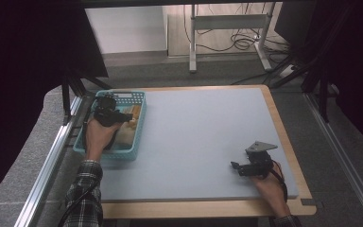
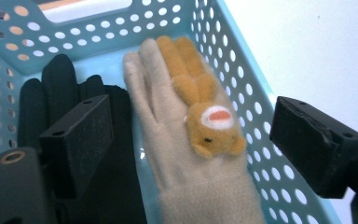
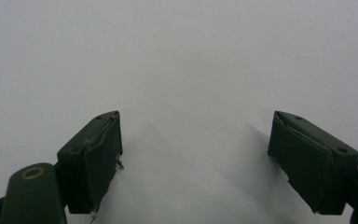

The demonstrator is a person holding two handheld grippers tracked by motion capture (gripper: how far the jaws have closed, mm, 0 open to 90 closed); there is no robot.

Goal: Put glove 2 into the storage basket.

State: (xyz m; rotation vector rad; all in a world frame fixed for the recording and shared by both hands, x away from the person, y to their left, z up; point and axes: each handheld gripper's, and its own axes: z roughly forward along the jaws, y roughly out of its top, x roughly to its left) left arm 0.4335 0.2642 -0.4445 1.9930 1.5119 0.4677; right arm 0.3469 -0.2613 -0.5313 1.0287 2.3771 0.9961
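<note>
A turquoise perforated basket (image 1: 124, 153) (image 2: 242, 88) stands at the table's left edge. Inside it lies a beige fleece glove (image 2: 168, 140) (image 1: 133, 115) with a small orange plush animal (image 2: 205, 112) sewn on its back. A black glove (image 2: 56, 88) lies beside the beige one. My left gripper (image 1: 123, 115) (image 2: 191, 116) hovers over the basket with its jaws wide apart on either side of the beige glove, touching nothing. My right gripper (image 1: 236, 166) (image 3: 196, 130) rests low over the bare mat at the front right, open with nothing between its jaws.
A pale grey-blue mat (image 1: 198, 137) covers a wooden table (image 1: 293, 156). Metal rails (image 1: 47, 161) run along both sides of the table. Desk legs and cables (image 1: 236, 38) stand on the floor beyond the far edge.
</note>
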